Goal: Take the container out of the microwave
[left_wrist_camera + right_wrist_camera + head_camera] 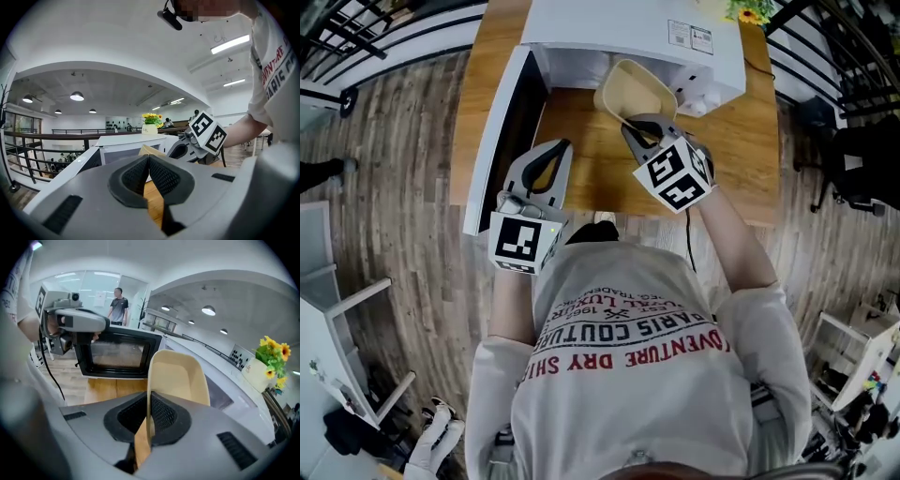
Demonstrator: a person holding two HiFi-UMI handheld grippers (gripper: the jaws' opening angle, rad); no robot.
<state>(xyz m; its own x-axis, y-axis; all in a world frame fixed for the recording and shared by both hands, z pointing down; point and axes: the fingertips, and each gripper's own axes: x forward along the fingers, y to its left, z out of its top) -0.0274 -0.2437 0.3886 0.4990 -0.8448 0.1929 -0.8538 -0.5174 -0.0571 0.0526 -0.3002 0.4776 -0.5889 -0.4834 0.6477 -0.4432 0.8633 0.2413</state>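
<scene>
- status: the container [636, 89] is held by the right gripper [633, 125]; jaws nearly together, pinching one thin side wall at the rim; the right gripper view shows that wall edge-on between the pads
- the container is beige, open-topped and looks empty; it hangs tilted in the air at the mouth of the microwave [619, 28], above the worktop [591, 173]; as far as I can see it touches nothing but the gripper
- progress call: grasp done, lift done, extraction mostly done; the head view doesn't show whether the far rim is fully clear of the cavity; the left gripper view suggests the container sits in front of the opening
- left to do: pull it fully clear, level it, set it on the worktop, release; closing the door [499, 141] is not in the task
- left gripper [561, 148]: jaws shut, pads meeting, nothing between them; it hovers just beside the open door, idle
- edges: the door is swung open on the left and reaches about to the worktop's front edge; the cavity frame is just behind the container; a one-wall pinch means the container could swing and clip the frame
- room: the bare wood in front of the microwave, between the door and the right gripper, is the obvious landing spot; the strip to the right of the microwave is narrow, with the worktop edge near; flowers [748, 11] sit at the back corner, well apart
</scene>
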